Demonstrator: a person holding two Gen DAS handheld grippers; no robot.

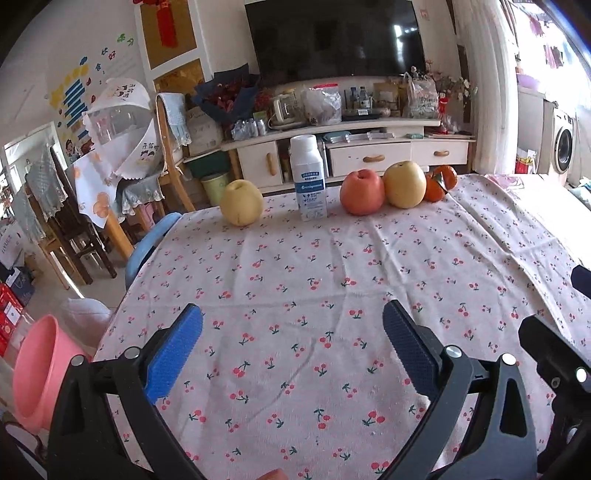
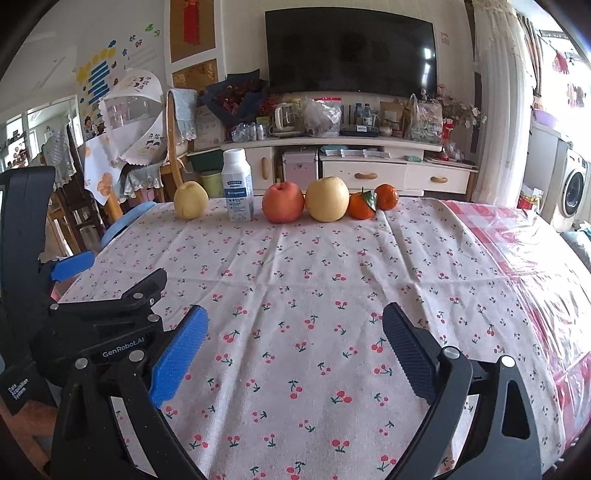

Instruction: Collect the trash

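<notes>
Cherry-print cloth covers the table, with a dark television at the top centre of both views. We hold the left gripper and the right gripper low at the bottom of their frames, both with jaws spread wide and nothing between them. Along the far table edge, mid-frame, stands a white bottle between a yellow pear and a red apple; we judge it the trash, since the rest is fruit. A pink bin sits at lower left, probably the receptacle.
</notes>
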